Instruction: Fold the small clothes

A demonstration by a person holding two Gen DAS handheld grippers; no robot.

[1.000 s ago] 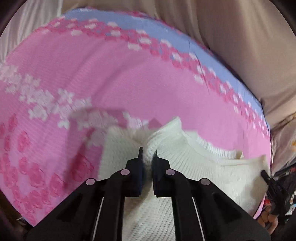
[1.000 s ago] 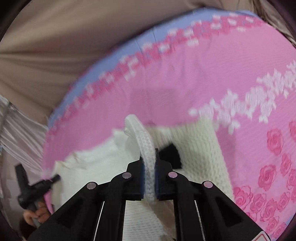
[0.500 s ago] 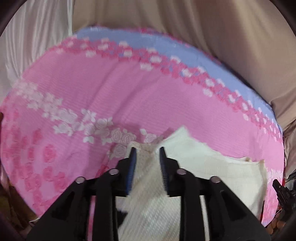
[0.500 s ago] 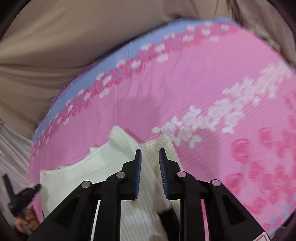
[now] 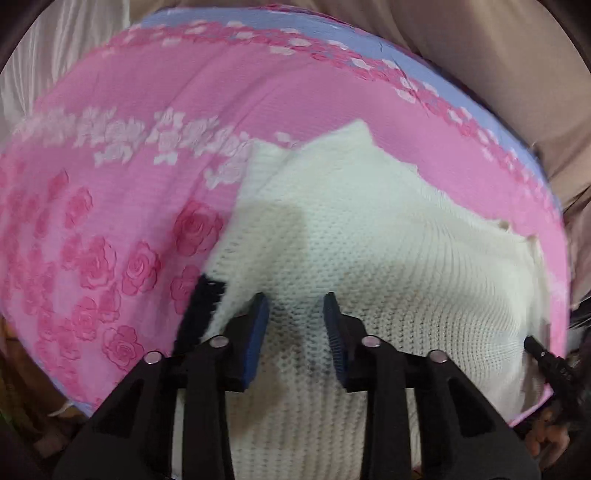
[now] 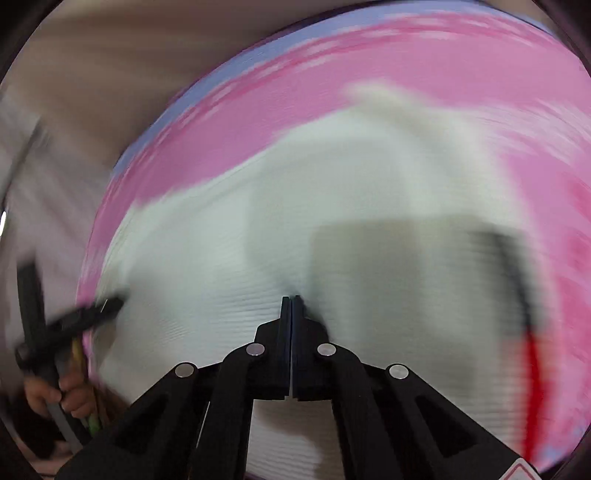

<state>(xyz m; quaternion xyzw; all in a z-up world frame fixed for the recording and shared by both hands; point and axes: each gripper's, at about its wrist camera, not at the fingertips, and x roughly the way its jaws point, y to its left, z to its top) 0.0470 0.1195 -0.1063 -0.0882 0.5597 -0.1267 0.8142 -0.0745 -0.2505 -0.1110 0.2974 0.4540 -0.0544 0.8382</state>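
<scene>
A cream knitted sweater lies on the pink rose-patterned sheet, with a folded flap at its far left corner. A dark trim piece shows at its left edge. My left gripper is open and empty just above the knit. In the blurred right wrist view the sweater fills the middle. My right gripper has its jaws together low over the knit; no fabric shows between them.
Beige fabric rises behind the bed's far lilac edge. The other gripper and the hand holding it show at the left of the right wrist view. A red strip shows at the right.
Both grippers let go of the sweater fold, which now lies flat. Both moved closer over the knit. The right gripper, open half a second ago, has shut again.
</scene>
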